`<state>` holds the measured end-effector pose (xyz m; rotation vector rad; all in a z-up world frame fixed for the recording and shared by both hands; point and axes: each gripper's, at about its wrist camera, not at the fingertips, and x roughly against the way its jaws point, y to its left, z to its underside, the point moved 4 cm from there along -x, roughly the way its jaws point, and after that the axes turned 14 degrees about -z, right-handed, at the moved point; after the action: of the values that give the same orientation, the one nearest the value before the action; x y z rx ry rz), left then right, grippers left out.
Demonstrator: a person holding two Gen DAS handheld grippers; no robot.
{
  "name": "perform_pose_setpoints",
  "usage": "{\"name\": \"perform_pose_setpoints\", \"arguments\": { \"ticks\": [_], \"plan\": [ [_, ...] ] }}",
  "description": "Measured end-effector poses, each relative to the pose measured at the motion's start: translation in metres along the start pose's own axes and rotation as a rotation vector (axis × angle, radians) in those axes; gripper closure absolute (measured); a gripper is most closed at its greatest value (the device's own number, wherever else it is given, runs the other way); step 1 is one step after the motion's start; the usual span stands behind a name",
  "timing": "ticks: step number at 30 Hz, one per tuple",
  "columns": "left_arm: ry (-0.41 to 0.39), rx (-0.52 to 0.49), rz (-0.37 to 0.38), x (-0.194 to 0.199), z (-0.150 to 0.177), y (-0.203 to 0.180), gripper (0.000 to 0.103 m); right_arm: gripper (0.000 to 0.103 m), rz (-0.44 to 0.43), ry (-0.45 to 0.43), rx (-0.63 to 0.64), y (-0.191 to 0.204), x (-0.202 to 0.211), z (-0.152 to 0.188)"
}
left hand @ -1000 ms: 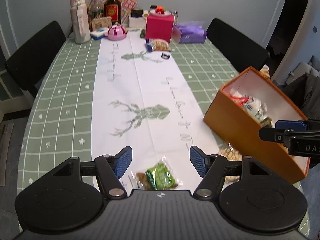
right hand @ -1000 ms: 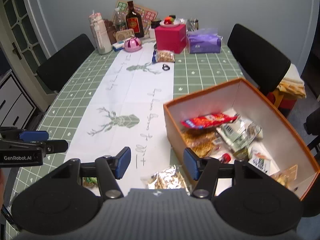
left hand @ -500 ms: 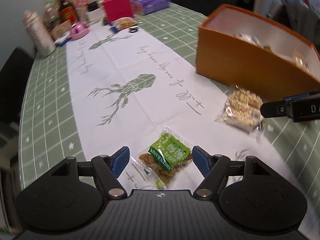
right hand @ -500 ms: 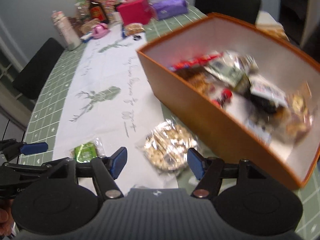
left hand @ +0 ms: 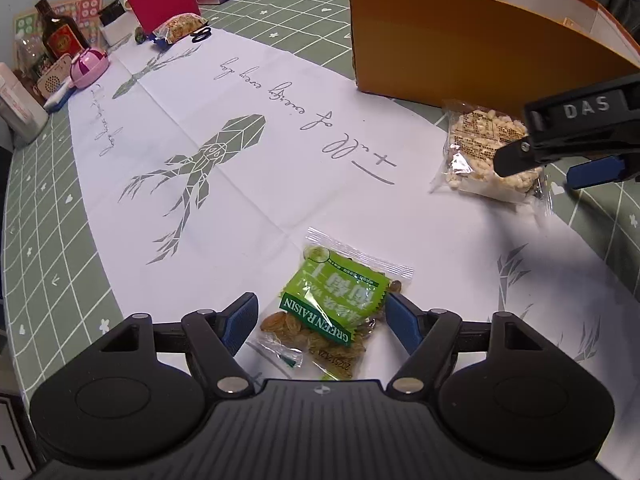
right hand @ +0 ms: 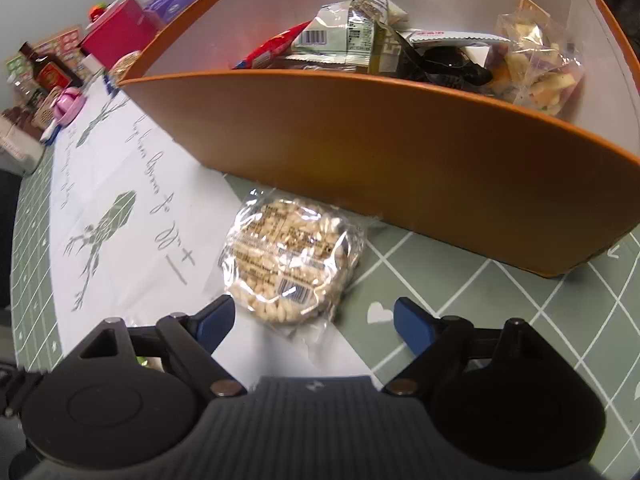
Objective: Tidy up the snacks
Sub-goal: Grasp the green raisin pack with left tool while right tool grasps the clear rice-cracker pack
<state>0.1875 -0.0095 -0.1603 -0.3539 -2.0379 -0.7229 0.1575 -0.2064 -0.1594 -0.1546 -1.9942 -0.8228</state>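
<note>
Both hand-held grippers are poised over loose snacks on the table. Left gripper [left hand: 320, 316] stands wide, its jaws having just been opening, with the green raisin packet [left hand: 334, 312] lying between the blue pads but not pinched. Right gripper [right hand: 314, 318] is also wide and has just been opening; the puffed rice cake [right hand: 292, 258] lies just ahead of its fingertips, close beside the orange box [right hand: 400, 148], which already holds several packets. Judging by this, the step in hand is reaching for the last stray snacks. Next, each gripper likely needs to settle lower, close on its thin crinkly wrapper, then lift over the box wall.
</note>
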Motion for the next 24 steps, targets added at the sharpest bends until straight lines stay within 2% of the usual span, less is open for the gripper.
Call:
{"name": "perform_pose_setpoints", "arguments": {
  "ticks": [4,6,9,13,16,18,19,24],
  "plan": [
    [0.010,0.002,0.017,-0.005,0.001,0.001,0.014,0.015,0.056,-0.044,-0.047,0.003,-0.012,-0.003],
    [0.014,-0.002,0.012,-0.006,0.003,0.000,0.014,0.010,0.071,-0.070,-0.078,0.006,-0.015,-0.005],
    [0.018,0.003,0.004,-0.008,0.005,0.000,0.014,0.008,0.092,-0.086,-0.121,0.011,-0.020,-0.008],
    [0.027,0.033,-0.001,-0.011,0.008,0.001,0.013,0.004,0.157,-0.112,-0.116,0.022,-0.032,-0.010],
    [0.031,0.072,0.013,-0.013,0.007,0.003,0.013,0.003,0.217,-0.094,-0.034,0.034,-0.045,-0.010],
    [0.045,0.106,0.030,-0.015,0.007,0.004,0.013,0.005,0.221,-0.080,0.039,0.040,-0.048,-0.008],
    [0.052,0.123,0.037,-0.016,0.007,0.005,0.014,0.009,0.210,-0.075,0.070,0.043,-0.048,-0.007],
    [0.041,0.173,0.054,-0.013,0.012,0.005,0.024,0.012,0.116,-0.022,0.237,0.045,-0.044,0.001]
  ]
}}
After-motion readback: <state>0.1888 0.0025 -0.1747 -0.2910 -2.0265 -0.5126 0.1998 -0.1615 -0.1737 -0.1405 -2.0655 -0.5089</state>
